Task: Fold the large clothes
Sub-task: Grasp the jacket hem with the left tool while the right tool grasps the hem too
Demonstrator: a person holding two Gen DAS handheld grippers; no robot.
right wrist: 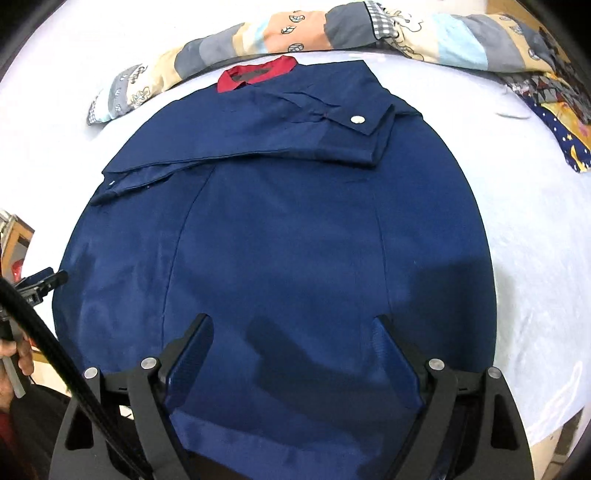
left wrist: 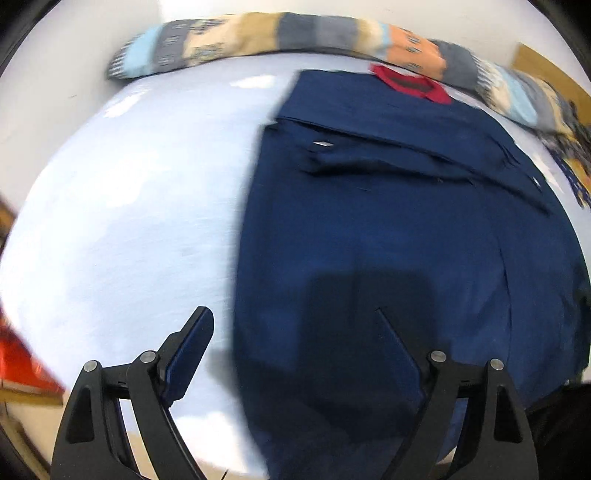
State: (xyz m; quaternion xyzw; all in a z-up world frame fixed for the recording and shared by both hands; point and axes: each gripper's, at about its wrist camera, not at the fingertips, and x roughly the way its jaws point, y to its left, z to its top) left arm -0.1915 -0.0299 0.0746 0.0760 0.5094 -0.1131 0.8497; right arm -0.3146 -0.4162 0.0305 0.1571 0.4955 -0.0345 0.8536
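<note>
A navy blue jacket (right wrist: 280, 229) with a red collar (right wrist: 255, 75) lies back-up on a white bed sheet (right wrist: 546, 229), both sleeves folded across its upper back. It also shows in the left wrist view (left wrist: 388, 229), blurred. My left gripper (left wrist: 295, 321) is open and empty above the jacket's left lower edge, one finger over the sheet. My right gripper (right wrist: 293, 325) is open and empty above the jacket's hem. The left gripper (right wrist: 40, 282) shows at the left edge of the right wrist view.
A patchwork quilt (right wrist: 332, 33) lies bunched along the far side of the bed, past the collar. It also shows in the left wrist view (left wrist: 295, 33). The sheet (left wrist: 129, 206) stretches out left of the jacket. A red object (left wrist: 18, 362) sits at the left edge.
</note>
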